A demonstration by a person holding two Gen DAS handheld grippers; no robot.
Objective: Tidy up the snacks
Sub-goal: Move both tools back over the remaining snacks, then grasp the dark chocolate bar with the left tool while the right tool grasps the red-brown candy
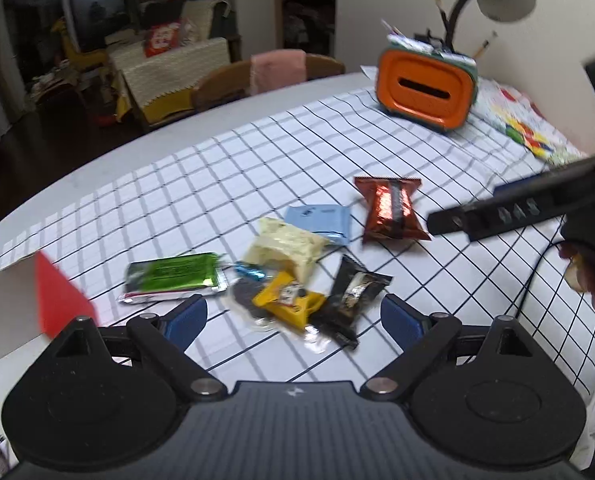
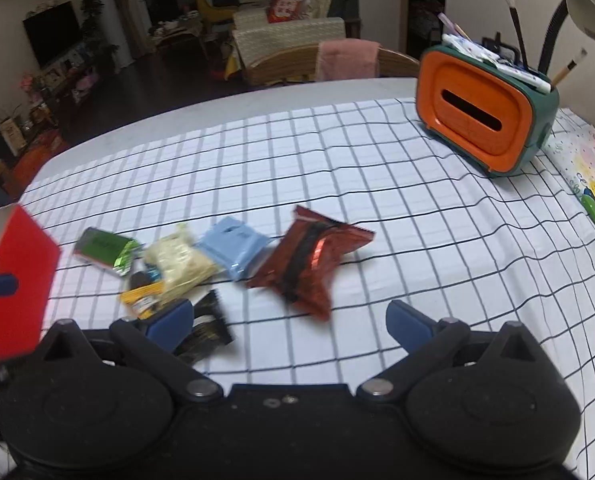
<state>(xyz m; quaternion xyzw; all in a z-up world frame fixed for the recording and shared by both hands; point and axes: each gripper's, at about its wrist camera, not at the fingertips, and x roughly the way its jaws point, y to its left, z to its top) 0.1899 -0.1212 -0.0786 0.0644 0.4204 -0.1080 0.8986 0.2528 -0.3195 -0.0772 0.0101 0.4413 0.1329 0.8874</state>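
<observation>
Both tongs [image 1: 293, 320] [image 2: 289, 322] wide, empty; snack pile [image 1: 281, 272] mid-cloth, red box [image 1: 57, 296] at left edge.

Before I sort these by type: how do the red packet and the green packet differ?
The red packet is puffy and stands apart at the right end of the pile; the green packet lies flat at the left end, near the red box. The red one looks larger. Both are shiny foil wrappers lying on the checked cloth.

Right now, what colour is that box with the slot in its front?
Orange front, dark green body: the slotted box shows best in the right wrist view.
</observation>
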